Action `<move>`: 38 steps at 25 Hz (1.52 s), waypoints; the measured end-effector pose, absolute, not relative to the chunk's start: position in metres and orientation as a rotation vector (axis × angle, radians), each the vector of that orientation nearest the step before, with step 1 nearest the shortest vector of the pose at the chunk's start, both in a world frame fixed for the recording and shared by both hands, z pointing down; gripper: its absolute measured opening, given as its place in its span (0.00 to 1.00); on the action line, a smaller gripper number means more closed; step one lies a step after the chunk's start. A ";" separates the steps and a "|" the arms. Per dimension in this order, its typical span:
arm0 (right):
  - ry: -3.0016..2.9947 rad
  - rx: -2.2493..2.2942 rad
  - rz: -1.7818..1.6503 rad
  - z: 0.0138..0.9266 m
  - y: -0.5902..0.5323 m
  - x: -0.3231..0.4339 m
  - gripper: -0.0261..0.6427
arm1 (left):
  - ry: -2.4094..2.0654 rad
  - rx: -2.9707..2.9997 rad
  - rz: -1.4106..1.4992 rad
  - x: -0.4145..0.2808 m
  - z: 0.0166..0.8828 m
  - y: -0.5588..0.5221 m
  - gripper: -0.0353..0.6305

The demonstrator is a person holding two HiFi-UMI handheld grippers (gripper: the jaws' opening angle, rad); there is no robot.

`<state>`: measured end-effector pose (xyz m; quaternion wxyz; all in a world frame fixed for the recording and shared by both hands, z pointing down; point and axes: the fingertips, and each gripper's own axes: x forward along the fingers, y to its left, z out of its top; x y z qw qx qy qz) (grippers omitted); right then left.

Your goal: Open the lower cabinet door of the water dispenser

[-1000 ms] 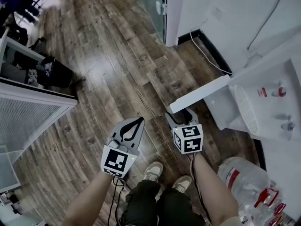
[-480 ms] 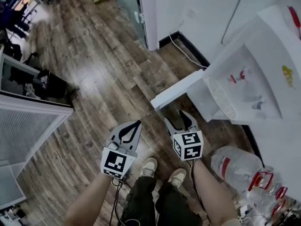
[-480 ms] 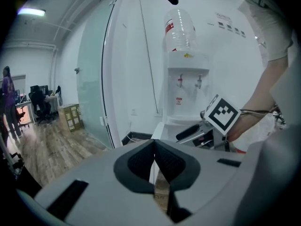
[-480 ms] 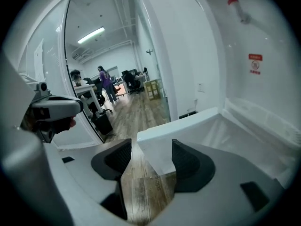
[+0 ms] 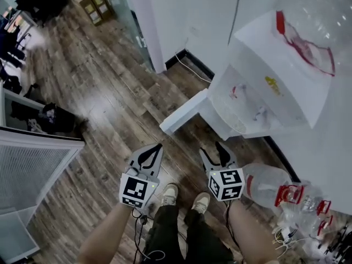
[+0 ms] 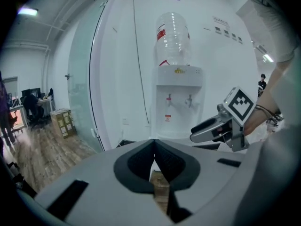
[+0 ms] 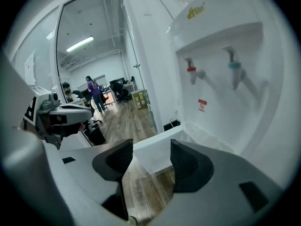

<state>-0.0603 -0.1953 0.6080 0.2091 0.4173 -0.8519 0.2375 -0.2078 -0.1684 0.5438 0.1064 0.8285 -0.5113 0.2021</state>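
Nearest me, the left gripper (image 5: 153, 150) is clenched, its jaws pressed together with nothing in them. Just beside it, the right gripper (image 5: 216, 152) has its jaws apart and closing. They grasp nothing: the door's edge only shows beyond the gap, clear of both pads. Both grippers hang over the wooden floor (image 5: 99, 92), above my shoes (image 5: 168, 194). A spare water bottle (image 5: 269, 185) lies on the floor just right of the right gripper.

Farther on, the lower cabinet door (image 5: 184, 113) stands wide open, jutting from the water dispenser (image 5: 258, 87) out across the floor towards me. It is a plain white slab, seen edge-on from above, and neither gripper touches it. I judge the task as good as done. At most, the door might want a nudge wider, and my hands need only keep clear. I cannot see into the cabinet from here.

The dispenser is a white floor-standing unit at the floor's far right edge, against the white wall (image 5: 181, 15). Its red and blue taps sit over a round drip grille, and a clear bottle (image 5: 313, 15) is on top. A cable (image 5: 190, 73) trails along the skirting beside it.
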 end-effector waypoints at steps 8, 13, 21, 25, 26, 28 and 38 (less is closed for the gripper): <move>-2.375 1.286 0.684 0.512 -0.173 -0.011 0.39 | -1.460 2.489 0.585 -0.172 0.463 -0.168 0.06; -2.390 1.380 0.677 0.444 -0.164 0.018 0.34 | -1.449 2.520 0.562 -0.155 0.407 -0.172 0.06; -2.418 1.566 0.567 0.327 -0.147 0.066 0.24 | -1.401 2.623 0.531 -0.124 0.312 -0.169 0.06; -2.432 1.635 0.482 0.270 -0.139 0.081 0.19 | -1.377 2.678 0.529 -0.115 0.271 -0.161 0.06; -2.433 1.648 0.450 0.256 -0.137 0.085 0.18 | -1.372 2.688 0.523 -0.114 0.261 -0.159 0.06; -2.442 1.677 0.398 0.228 -0.133 0.091 0.14 | -1.362 2.709 0.509 -0.113 0.239 -0.155 0.06; -2.515 1.796 0.248 0.102 -0.093 0.110 0.05 | -1.314 2.834 0.327 -0.100 0.120 -0.133 0.06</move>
